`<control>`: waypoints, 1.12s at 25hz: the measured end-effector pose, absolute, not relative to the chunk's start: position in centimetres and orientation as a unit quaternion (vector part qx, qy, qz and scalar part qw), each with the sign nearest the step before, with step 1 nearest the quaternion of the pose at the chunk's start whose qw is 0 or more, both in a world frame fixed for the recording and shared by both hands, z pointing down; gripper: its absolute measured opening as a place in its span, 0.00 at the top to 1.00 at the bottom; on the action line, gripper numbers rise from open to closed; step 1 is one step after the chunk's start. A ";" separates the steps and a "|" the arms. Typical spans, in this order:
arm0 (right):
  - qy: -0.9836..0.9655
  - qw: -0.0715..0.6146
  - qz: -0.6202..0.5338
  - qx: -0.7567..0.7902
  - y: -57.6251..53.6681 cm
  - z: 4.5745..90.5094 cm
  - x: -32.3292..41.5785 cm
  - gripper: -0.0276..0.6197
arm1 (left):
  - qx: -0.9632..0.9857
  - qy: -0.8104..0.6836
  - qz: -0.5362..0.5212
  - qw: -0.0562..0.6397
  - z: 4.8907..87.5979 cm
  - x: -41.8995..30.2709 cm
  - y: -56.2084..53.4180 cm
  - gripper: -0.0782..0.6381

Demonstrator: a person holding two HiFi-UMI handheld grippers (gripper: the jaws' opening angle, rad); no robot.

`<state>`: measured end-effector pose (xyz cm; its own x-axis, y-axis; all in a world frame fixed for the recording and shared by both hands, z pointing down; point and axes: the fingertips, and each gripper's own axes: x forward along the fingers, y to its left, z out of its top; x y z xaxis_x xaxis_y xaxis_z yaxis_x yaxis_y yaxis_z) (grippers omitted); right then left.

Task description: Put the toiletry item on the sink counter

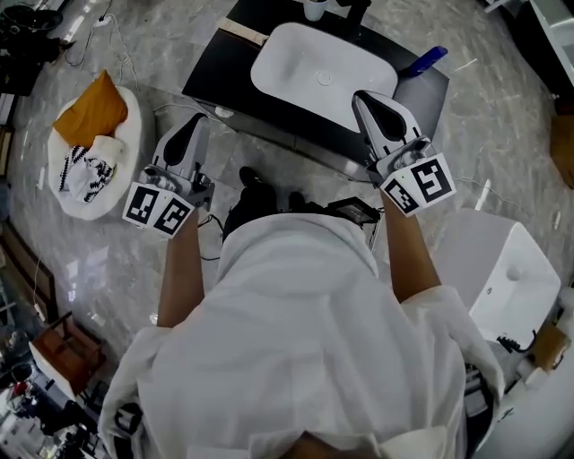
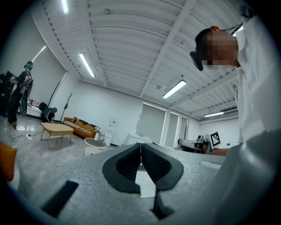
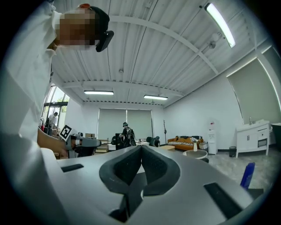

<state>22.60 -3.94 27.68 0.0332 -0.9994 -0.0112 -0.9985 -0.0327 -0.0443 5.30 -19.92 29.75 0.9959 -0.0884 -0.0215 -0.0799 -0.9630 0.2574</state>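
Note:
A blue toiletry bottle (image 1: 423, 61) lies at the right end of the black sink counter (image 1: 218, 73), beside the white basin (image 1: 296, 63). In the right gripper view the same blue bottle (image 3: 247, 175) shows at the lower right. My left gripper (image 1: 195, 121) hangs over the floor in front of the counter's left part, its jaws shut with nothing between them (image 2: 140, 145). My right gripper (image 1: 366, 97) reaches over the counter's front edge near the basin's right side. It is also shut and empty (image 3: 141, 147). Both point level.
A round white cushion (image 1: 126, 134) with an orange pillow (image 1: 91, 112) and a striped cloth lies on the marble floor at left. A white fixture (image 1: 507, 269) stands at right. A white cup (image 1: 314, 9) sits behind the basin. Cables run under the counter.

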 end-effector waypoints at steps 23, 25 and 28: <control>0.683 0.000 -0.060 -0.728 1.0 30.6 7.0 0.93 | 0.986 0.029 0.004 0.164 32.7 -7.1 -12.7 0.87; 0.687 0.002 -0.066 -0.724 1.1 31.3 5.8 0.93 | 0.985 0.032 0.007 0.171 33.4 -8.0 -12.1 0.87; 0.694 0.002 -0.070 -0.716 1.4 32.1 4.2 0.93 | 0.985 0.032 0.009 0.172 33.6 -9.5 -11.5 0.87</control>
